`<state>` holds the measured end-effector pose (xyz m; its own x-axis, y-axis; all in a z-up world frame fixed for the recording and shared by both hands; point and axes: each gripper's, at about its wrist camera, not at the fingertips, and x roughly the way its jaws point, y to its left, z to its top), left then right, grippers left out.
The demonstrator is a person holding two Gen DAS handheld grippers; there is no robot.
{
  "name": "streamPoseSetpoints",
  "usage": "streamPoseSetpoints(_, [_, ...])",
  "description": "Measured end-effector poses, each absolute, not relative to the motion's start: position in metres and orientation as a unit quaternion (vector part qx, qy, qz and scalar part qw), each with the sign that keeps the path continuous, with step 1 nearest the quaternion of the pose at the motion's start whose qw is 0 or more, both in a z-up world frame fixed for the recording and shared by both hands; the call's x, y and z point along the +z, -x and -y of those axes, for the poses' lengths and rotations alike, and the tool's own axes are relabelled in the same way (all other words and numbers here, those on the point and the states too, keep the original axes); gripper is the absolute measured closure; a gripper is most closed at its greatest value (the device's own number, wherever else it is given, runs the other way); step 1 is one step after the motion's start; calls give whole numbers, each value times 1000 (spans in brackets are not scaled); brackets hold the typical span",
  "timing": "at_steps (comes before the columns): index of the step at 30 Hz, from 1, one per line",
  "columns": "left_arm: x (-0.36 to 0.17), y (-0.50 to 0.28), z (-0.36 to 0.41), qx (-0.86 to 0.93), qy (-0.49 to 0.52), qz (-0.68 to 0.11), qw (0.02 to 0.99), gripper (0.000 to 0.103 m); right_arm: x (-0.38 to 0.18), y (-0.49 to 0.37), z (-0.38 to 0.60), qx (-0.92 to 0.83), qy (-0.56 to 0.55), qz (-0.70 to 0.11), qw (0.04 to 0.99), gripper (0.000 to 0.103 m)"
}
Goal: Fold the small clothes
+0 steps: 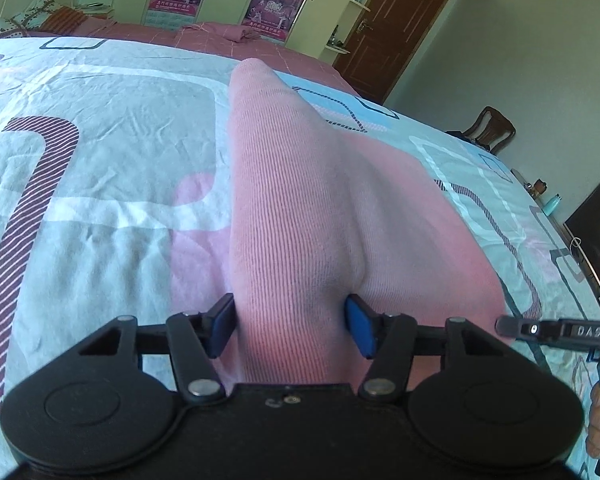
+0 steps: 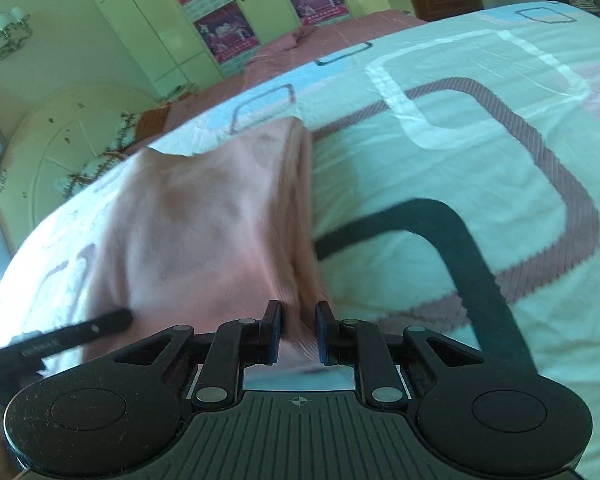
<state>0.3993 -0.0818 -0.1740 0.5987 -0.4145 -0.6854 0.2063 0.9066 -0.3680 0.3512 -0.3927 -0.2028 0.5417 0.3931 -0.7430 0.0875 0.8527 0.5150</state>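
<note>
The left gripper [image 1: 290, 326] has a thick roll of the pink cloth [image 1: 296, 200] between its blue pads [image 1: 224, 326]. The jaws stand wide apart, and both pads press on the sides of the fabric. From there the cloth goes forward as a raised ridge, and its right part lies flat on the bedsheet [image 1: 100, 120].

The right gripper [image 2: 297, 334] has its jaws almost closed, with only a narrow gap, and a thin fold of the same cloth [image 2: 204, 220] is pinched in this gap. In the right wrist view the cloth is blurred; it spreads to the left over the sheet [image 2: 480, 140]. Each gripper is visible at the edge of the other's view, so they are near each other, both at the near edge of the cloth.
</note>
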Motion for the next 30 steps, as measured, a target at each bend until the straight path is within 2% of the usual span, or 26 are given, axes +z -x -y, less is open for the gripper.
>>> streamPoseSetpoints(3, [-172, -399, 84, -173, 121, -413, 886, 46, -218, -345, 398, 79, -283, -488, 822, 87])
streamPoseSetpoints(8, [-158, -399, 78, -168, 149, -399, 889, 27, -190, -347, 396, 92, -254, -457, 848, 86])
streamPoseSetpoints(14, [-142, -427, 73, -155, 190, -385, 890, 25, -175, -380, 393, 92, -263, -431, 858, 84])
streamPoseSetpoints(15, [-140, -434, 73, -151, 197, -382, 890, 25, -176, -388, 392, 91, -267, -429, 858, 81])
streamPoseSetpoints(17, [-138, -449, 73, -142, 209, -378, 891, 26, -178, -405, 387, 88, -268, -425, 860, 59])
streamPoseSetpoints(18, [-138, -457, 73, -137, 213, -376, 891, 27, -180, -414, 384, 83, -265, -424, 862, 42])
streamPoseSetpoints(20, [-138, -472, 76, -128, 210, -374, 894, 30, -184, -429, 377, 79, -254, -418, 868, 40])
streamPoseSetpoints(24, [-148, -496, 80, -117, 190, -384, 896, 43, -195, -456, 369, 62, -244, -420, 872, 41])
streamPoseSetpoints(25, [-152, -500, 80, -113, 185, -388, 896, 45, -199, -462, 368, 59, -244, -422, 871, 45])
streamPoseSetpoints(26, [-157, -503, 80, -109, 182, -393, 895, 45, -202, -468, 367, 59, -245, -423, 870, 54])
streamPoseSetpoints(27, [-160, -504, 79, -105, 183, -394, 894, 45, -207, -475, 366, 60, -244, -425, 870, 77])
streamPoseSetpoints(28, [-164, -504, 77, -103, 188, -393, 894, 45, -211, -481, 365, 60, -242, -430, 867, 88])
streamPoseSetpoints(30, [-171, -503, 73, -103, 201, -391, 892, 44, -218, -489, 362, 60, -236, -436, 866, 88])
